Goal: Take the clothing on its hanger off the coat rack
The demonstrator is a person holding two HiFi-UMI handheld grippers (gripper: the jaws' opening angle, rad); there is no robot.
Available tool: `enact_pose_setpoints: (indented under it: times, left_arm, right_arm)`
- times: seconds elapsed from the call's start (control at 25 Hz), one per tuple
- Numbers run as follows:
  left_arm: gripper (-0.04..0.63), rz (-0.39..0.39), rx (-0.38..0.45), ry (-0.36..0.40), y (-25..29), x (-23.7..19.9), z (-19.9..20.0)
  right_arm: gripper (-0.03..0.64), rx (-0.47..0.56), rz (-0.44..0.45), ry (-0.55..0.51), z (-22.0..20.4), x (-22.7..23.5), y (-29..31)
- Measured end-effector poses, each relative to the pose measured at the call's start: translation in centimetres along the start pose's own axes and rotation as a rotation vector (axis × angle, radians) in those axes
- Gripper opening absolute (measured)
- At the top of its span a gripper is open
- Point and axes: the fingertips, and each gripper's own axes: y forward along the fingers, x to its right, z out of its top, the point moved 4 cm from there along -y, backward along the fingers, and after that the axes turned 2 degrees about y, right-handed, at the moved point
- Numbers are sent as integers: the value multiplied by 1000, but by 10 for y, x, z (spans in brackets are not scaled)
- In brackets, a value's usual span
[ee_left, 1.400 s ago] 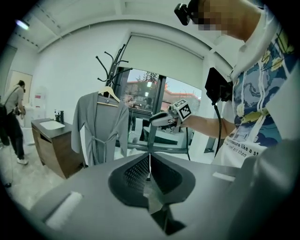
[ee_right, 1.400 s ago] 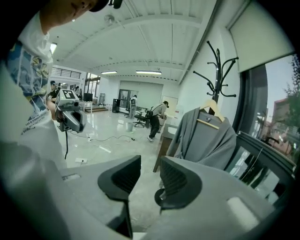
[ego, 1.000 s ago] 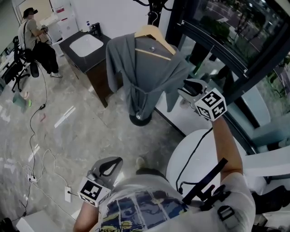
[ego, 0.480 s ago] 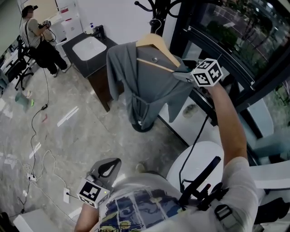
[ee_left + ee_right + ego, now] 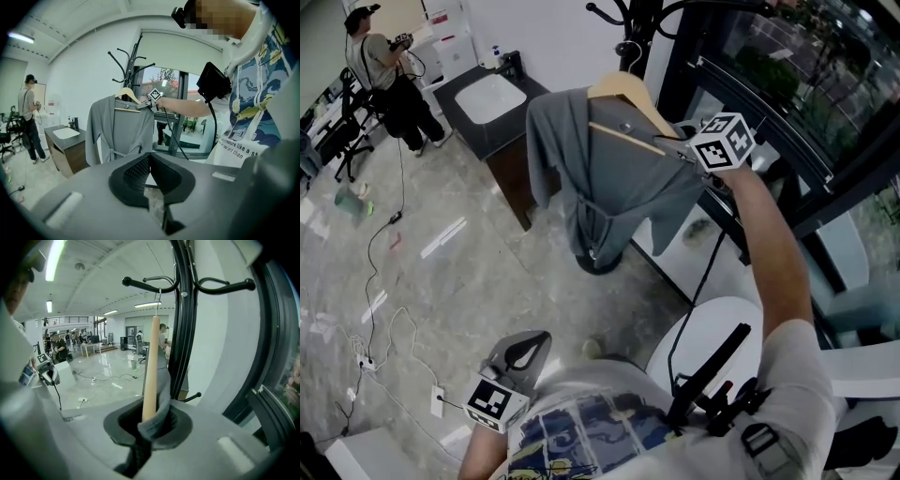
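A grey robe (image 5: pixel 609 178) hangs on a wooden hanger (image 5: pixel 623 89), whose hook sits over an arm of the black coat rack (image 5: pixel 623 28). My right gripper (image 5: pixel 680 150) is at the hanger's right shoulder. In the right gripper view its jaws are closing, with the hanger's wooden end (image 5: pixel 151 366) and a fold of grey cloth (image 5: pixel 161 394) between them, just beside the rack's pole (image 5: pixel 183 310). My left gripper (image 5: pixel 525 347) stays low by my body, shut and empty. From there the robe (image 5: pixel 122 126) shows far ahead.
A dark vanity with a white sink (image 5: pixel 487 98) stands left of the rack. A person (image 5: pixel 389 66) stands at the far left, and cables (image 5: pixel 375 262) trail over the floor. Black window frames (image 5: pixel 787 122) run close on the right. A white round seat (image 5: pixel 712 328) is below my right arm.
My right gripper rose from beside the robe's lower right to the hanger's right shoulder and closed round its end. The left gripper has stayed in place.
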Motion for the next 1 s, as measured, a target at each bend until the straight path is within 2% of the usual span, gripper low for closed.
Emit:
enact_pose_setpoints:
  times: [0.2, 0.6, 1.0]
  left_arm:
    - [3, 21, 5, -17, -13, 1, -5]
    - [3, -3, 13, -11, -41, 8, -20]
    - [3, -17, 32, 12, -97, 14, -36]
  right_arm:
    - [15, 5, -54, 0, -3, -5, -10]
    - [14, 4, -134, -21, 12, -34, -43]
    - [14, 73, -202, -42, 40, -102, -92]
